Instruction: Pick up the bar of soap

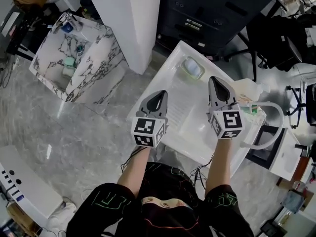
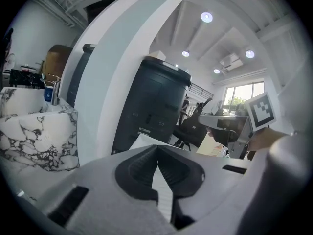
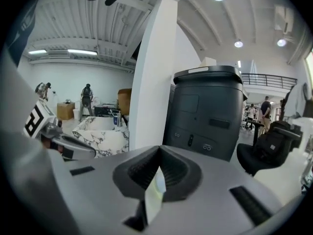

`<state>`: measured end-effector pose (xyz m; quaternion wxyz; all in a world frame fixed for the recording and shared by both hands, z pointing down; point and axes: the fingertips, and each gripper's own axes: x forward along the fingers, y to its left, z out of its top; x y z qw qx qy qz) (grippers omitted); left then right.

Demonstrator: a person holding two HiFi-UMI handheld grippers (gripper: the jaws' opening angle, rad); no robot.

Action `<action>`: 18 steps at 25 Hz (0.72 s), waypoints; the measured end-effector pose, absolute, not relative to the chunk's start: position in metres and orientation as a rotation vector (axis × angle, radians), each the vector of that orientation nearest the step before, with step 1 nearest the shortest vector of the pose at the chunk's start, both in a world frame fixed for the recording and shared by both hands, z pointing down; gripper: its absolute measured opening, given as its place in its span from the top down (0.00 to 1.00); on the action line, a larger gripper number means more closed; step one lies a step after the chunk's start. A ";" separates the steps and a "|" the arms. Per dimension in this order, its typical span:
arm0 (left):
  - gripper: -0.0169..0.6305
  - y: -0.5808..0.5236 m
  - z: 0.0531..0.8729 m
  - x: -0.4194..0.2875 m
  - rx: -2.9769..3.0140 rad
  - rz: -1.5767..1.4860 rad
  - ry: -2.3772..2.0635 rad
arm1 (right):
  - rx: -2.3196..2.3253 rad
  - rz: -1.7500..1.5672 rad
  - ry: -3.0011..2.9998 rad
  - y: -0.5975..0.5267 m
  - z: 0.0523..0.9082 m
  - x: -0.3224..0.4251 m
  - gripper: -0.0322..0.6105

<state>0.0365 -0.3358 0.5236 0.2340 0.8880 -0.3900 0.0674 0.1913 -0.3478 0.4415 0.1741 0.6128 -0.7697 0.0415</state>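
A pale oval bar of soap lies in a light green dish at the far end of the white table. My left gripper hovers over the table's near left part, jaws shut and empty. My right gripper is held just right of and nearer than the soap, also shut with nothing in it. In the left gripper view the left gripper's jaws meet at their tips above the white table edge. The right gripper shows its jaws closed in the right gripper view; the soap is hidden there.
A marble-patterned sink cabinet stands at the left. A white pillar and a dark cabinet rise behind the table. A black chair is at the far right. A white hose and small items crowd the table's right edge.
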 end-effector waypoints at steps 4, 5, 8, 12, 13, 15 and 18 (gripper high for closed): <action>0.96 -0.354 0.524 0.035 2.444 0.159 -1.040 | 1.622 0.084 -2.120 -0.370 0.445 0.186 0.94; 0.96 -0.357 0.523 0.034 2.445 0.152 -1.036 | 1.591 0.087 -2.103 -0.374 0.448 0.186 0.94; 0.96 -0.364 0.524 0.031 2.441 0.133 -1.026 | 1.497 0.099 -2.051 -0.387 0.460 0.185 0.94; 0.96 -0.374 0.525 0.026 2.441 0.123 -1.017 | 1.379 0.127 -2.010 -0.402 0.480 0.180 0.94; 0.96 -0.376 0.525 0.026 2.442 0.121 -1.016 | 1.349 0.137 -2.001 -0.406 0.486 0.179 0.94; 0.96 -0.378 0.524 0.026 2.451 0.120 -1.015 | 1.288 0.161 -1.980 -0.411 0.498 0.179 0.94; 0.96 -0.382 0.522 0.028 2.487 0.134 -1.011 | 1.216 0.209 -1.946 -0.417 0.519 0.182 0.91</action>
